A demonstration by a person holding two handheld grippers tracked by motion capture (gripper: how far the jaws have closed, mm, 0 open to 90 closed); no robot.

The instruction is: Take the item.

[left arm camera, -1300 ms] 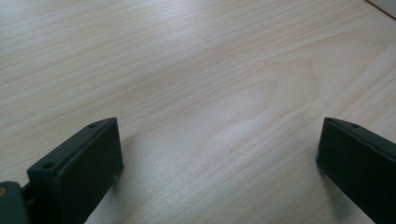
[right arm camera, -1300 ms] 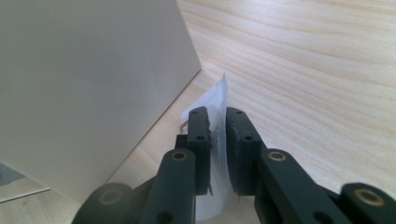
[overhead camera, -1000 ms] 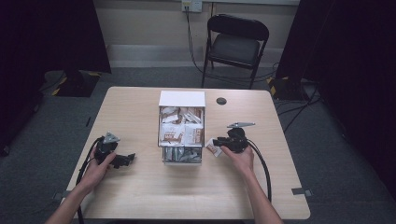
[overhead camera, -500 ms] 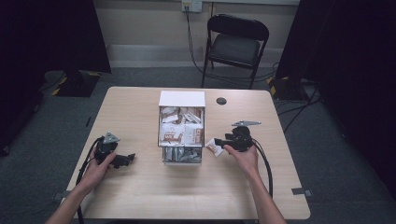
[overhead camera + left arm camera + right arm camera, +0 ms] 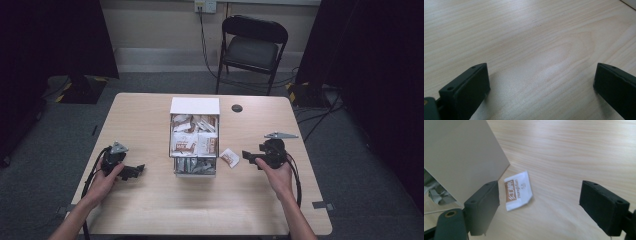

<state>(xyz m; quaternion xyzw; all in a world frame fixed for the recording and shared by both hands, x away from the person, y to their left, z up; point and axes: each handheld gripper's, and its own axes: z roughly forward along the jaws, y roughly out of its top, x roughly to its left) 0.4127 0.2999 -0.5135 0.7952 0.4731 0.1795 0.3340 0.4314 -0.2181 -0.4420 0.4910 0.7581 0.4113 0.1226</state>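
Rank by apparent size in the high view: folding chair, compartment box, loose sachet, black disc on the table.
1. folding chair, though it stands farther back than the rest
2. compartment box
3. loose sachet
4. black disc, close to the sachet in size, so that order is unsure

A light wooden worktop (image 5: 150, 210) stands on grey carpet, and on it, near its far edge, lies a small dark round thing (image 5: 237, 108), too small to identify, perhaps a cap. Behind the worktop stands a black folding chair (image 5: 252, 47) against a pale wall, with a wall socket (image 5: 205, 5) above it and cables (image 5: 202, 40) hanging down to the floor. Dark curtains (image 5: 55, 40) hang at both sides, and a yellow-and-black striped base (image 5: 80, 90) sits on the floor at the left.
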